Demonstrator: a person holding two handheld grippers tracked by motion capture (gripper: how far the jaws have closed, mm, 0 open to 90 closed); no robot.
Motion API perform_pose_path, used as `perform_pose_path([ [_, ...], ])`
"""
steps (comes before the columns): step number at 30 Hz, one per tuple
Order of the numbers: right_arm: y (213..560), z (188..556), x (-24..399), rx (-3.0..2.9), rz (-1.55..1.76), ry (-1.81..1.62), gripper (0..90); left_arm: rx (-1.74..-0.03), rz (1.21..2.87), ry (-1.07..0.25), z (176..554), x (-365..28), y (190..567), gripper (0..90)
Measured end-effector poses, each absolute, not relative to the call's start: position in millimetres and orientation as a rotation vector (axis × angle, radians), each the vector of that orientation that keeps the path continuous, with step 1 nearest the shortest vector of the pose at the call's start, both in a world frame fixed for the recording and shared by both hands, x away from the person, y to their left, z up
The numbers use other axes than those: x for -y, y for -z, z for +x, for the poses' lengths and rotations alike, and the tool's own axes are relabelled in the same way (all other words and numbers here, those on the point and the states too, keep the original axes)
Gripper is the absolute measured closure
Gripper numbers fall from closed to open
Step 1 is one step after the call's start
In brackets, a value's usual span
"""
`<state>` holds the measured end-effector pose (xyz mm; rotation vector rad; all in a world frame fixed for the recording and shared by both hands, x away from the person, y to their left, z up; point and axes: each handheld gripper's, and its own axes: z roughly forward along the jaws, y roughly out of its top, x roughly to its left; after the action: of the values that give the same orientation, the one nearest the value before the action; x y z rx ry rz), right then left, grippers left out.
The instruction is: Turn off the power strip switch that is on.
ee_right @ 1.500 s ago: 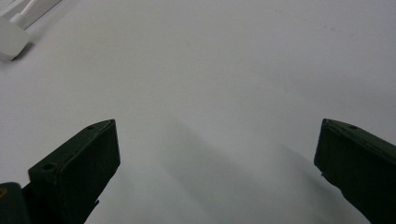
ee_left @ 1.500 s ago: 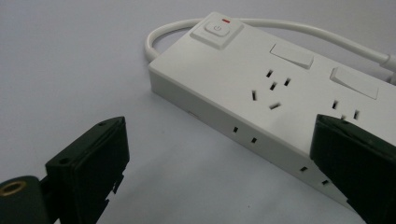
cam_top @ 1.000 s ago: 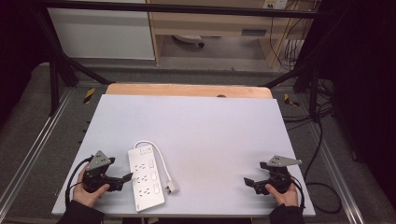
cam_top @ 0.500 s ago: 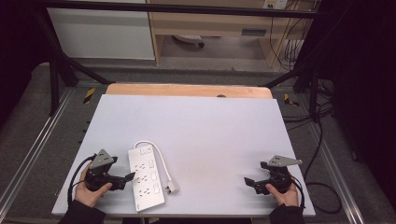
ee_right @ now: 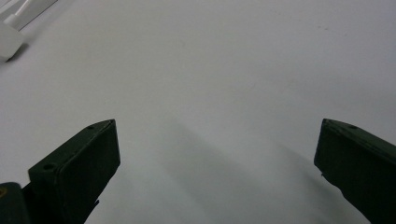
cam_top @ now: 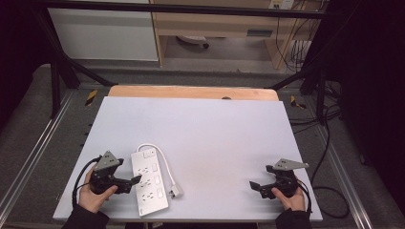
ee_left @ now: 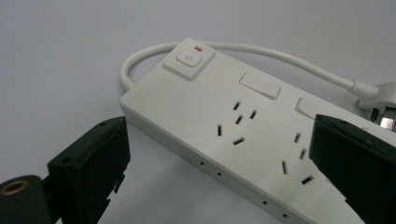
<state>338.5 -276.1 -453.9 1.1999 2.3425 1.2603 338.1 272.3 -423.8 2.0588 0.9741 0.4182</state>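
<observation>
While the white power strip lies flat near the front left of the table, its cord looped alongside and its plug resting just beside it, the left gripper sits right at its edge, jaws spread wide. Well apart, the right gripper hovers over bare tabletop, jaws also apart.

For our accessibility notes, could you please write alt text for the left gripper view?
A white plastic power strip lies on a pale table, the open left gripper with its black jaws either side of it. Its white cable loops behind.
</observation>
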Motion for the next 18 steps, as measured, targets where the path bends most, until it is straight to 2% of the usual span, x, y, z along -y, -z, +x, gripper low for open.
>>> perform_pose_path([
  [18, 454, 338, 277, -2.338, 1.205, -1.256, 0.9, -0.967, 2.092, -0.447, 343, -257, 404, 7.0],
])
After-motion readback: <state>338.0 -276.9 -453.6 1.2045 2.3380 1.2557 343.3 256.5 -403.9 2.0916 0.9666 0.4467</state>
